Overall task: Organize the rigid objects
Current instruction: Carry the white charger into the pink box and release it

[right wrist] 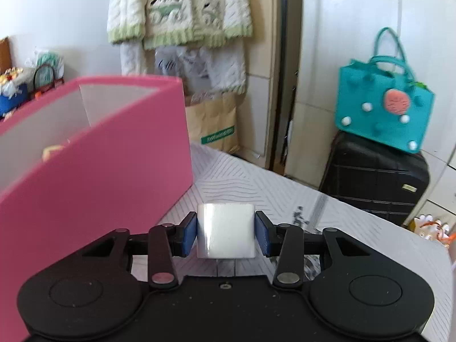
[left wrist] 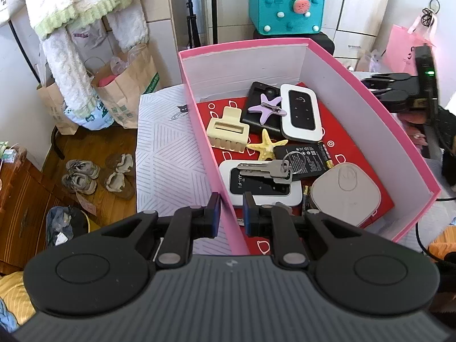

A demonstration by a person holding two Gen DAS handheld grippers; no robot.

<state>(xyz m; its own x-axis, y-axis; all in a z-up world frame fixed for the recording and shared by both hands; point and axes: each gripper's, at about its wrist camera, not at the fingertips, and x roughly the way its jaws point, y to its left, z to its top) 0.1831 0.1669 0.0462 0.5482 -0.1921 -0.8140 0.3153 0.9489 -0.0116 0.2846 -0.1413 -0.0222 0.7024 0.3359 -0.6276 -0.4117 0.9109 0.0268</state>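
Note:
A pink box [left wrist: 199,119] with white inner walls holds two white wifi routers [left wrist: 299,111], a black device [left wrist: 256,102], a purple starfish clip [left wrist: 266,107], a cream hair claw [left wrist: 226,131], a yellow starfish [left wrist: 266,144], keys [left wrist: 265,169], a black battery [left wrist: 305,159] and a grey pad [left wrist: 344,192]. My left gripper [left wrist: 231,216] is shut on the box's near left wall. My right gripper [right wrist: 225,232] is shut on a white cube [right wrist: 225,229], held above the table just right of the pink box [right wrist: 114,156]. It also shows at the right edge of the left wrist view [left wrist: 399,91].
The box stands on a white striped tablecloth [left wrist: 165,148]. A teal bag [right wrist: 384,105] sits on a black suitcase [right wrist: 373,182] behind the table. Paper bags [left wrist: 125,91], shoes [left wrist: 82,175] and hanging clothes [left wrist: 79,8] are to the left on the floor side.

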